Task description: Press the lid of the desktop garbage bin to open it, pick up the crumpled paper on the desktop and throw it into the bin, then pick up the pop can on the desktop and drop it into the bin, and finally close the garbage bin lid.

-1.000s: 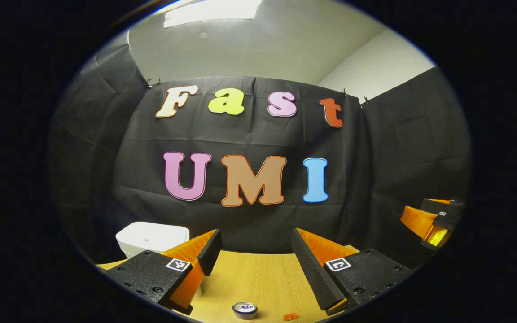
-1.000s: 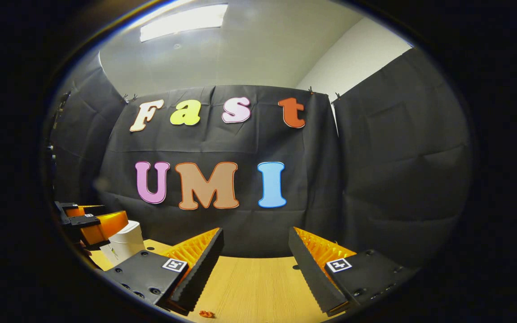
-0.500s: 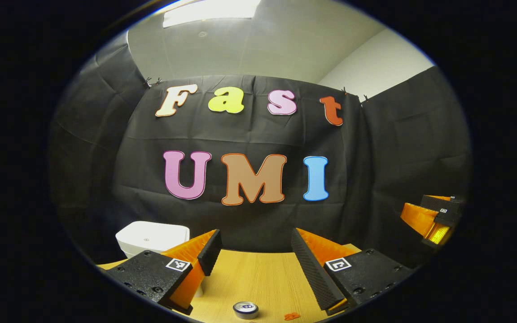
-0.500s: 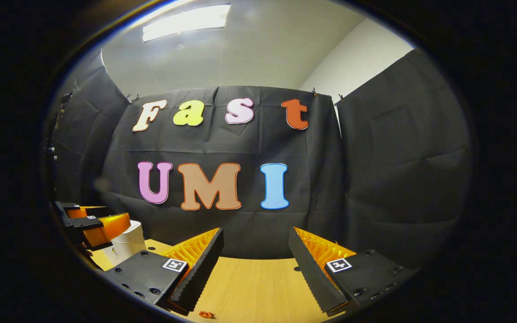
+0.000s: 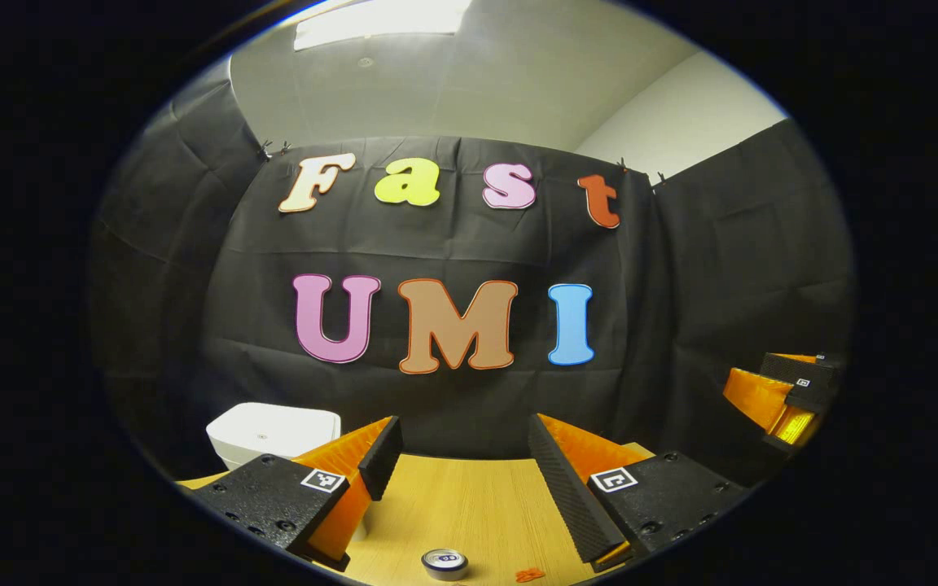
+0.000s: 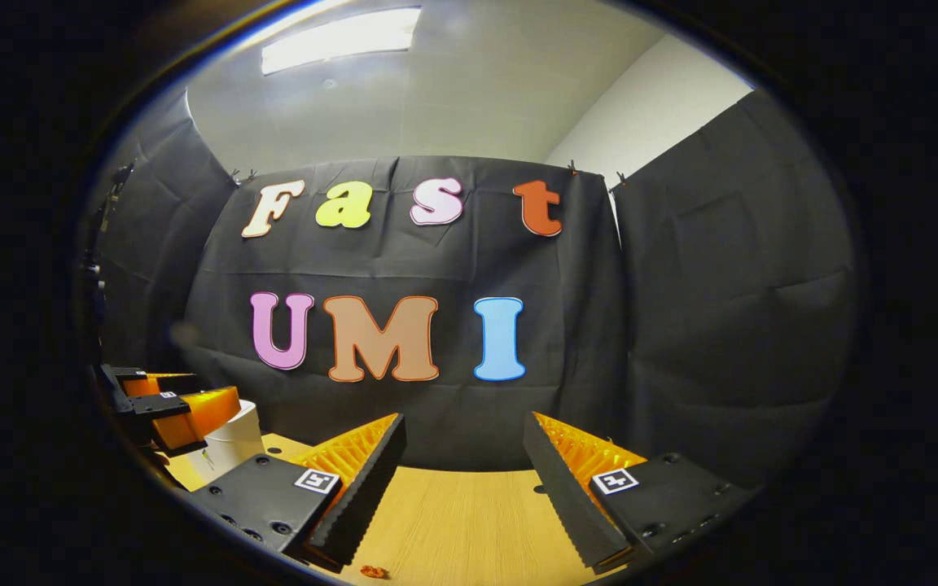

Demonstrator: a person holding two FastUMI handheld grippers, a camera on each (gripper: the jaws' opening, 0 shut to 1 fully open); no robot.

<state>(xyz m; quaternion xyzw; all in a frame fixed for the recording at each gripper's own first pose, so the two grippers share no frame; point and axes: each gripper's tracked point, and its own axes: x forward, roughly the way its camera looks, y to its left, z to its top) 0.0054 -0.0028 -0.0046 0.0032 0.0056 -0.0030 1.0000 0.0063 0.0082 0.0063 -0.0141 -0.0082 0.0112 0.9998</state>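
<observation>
Almost nothing has changed over the last second: the two views have only drifted a little, the bin slipping slightly leftward in the left gripper view and the scene creeping slightly rightward in the right gripper view. That suggests the task has not begun in earnest, and both grippers are hanging above the surface (image 5: 469, 496) before the first move.

The left gripper (image 5: 461, 456) is spread wide with nothing between its fingers. The right gripper (image 6: 465, 456) is likewise wide open and empty; it also appears at the right edge of the left gripper view, well apart from the left one.

The bin (image 5: 273, 431) stands on the surface at the far left, partly behind the left gripper's left finger, with its lid (image 5: 273, 419) lying flat and closed. In the right gripper view it sits at the left edge, behind the other gripper. The can (image 5: 444, 561) stands upright on the surface, low in the left gripper view, between and below that gripper's fingers. A small orange scrap (image 5: 528, 575) lies just right of it. Whether that scrap is the crumpled paper cannot be told; it is too small.

With the lid still down, pressing it open looks like the step in hand, and the left gripper is the nearer one to the bin.
</observation>
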